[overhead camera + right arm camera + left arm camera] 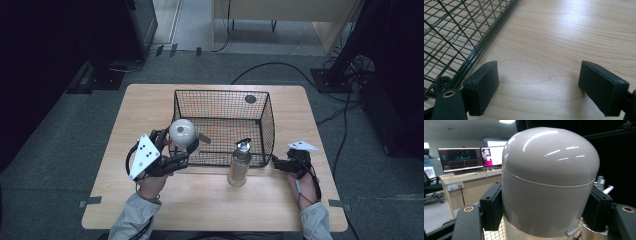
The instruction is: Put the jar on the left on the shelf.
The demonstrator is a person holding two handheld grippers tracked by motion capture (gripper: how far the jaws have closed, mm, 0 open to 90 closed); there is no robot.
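Grey carpet floor w/ cables, light wood table (pixel 150 102) in the middle. High view: black wire basket (pixel 224 126) sits on the table's far half. Left gripper (pixel 181 149) is at the basket's near-left corner, jaws clamped on a pale grey round-topped container (pixel 181 132), held up off the table, just beside the basket's left wall. An amber bottle w/ a pump top (pixel 239 164) stands upright on the table, right against the basket's front. Right gripper (pixel 280 163) lies low near the basket's near-right corner, nothing in it.

Left gripper view: container (pixel 547 182) seen close, both black pads pressed on its sides below the lid seam; monitors and a desk in the bkgd.

Right gripper view: jaws spread wide over bare wood (pixel 564 42), nothing btwn them; basket mesh (pixel 459 32) at upper left.
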